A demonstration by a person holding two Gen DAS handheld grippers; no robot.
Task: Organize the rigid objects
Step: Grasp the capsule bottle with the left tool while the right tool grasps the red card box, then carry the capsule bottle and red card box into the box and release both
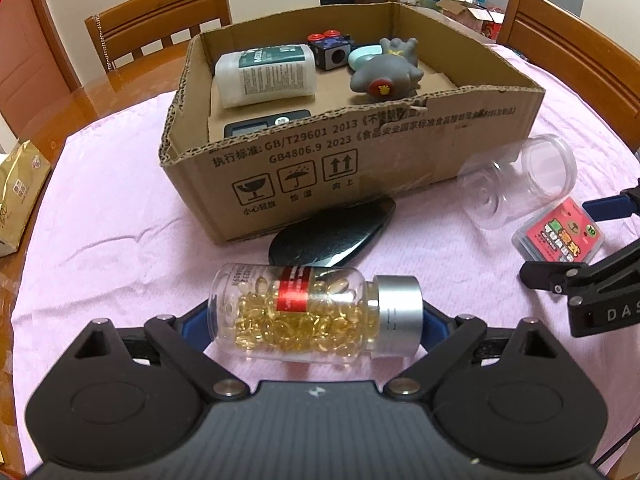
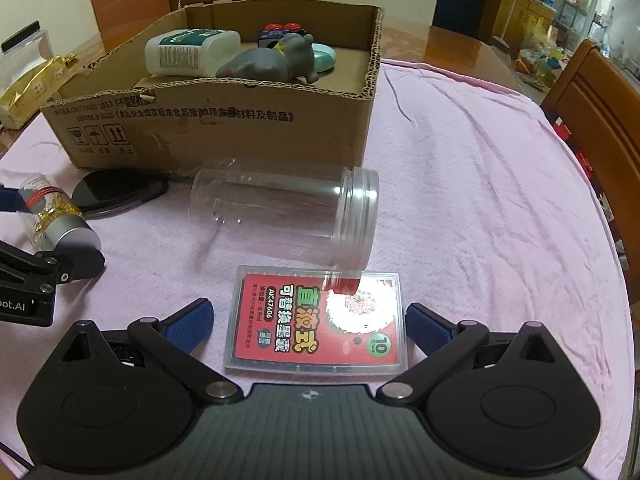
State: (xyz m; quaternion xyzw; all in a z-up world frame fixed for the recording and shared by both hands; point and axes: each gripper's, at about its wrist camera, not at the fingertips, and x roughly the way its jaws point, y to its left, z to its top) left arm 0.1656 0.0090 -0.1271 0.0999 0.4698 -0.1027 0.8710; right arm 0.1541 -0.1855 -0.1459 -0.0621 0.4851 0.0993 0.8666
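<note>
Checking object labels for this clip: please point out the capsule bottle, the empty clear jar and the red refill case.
capsule bottle (image 1: 304, 316), left wrist view, on its capsule-filled body.
empty clear jar (image 2: 280, 216), right wrist view, on its side wall.
red refill case (image 2: 296, 320), right wrist view, on its red label.

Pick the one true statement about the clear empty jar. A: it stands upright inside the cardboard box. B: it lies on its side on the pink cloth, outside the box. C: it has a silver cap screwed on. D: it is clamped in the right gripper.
B: the clear jar lies on its side on the pink cloth in front of the cardboard box, uncapped and in neither gripper.
</note>
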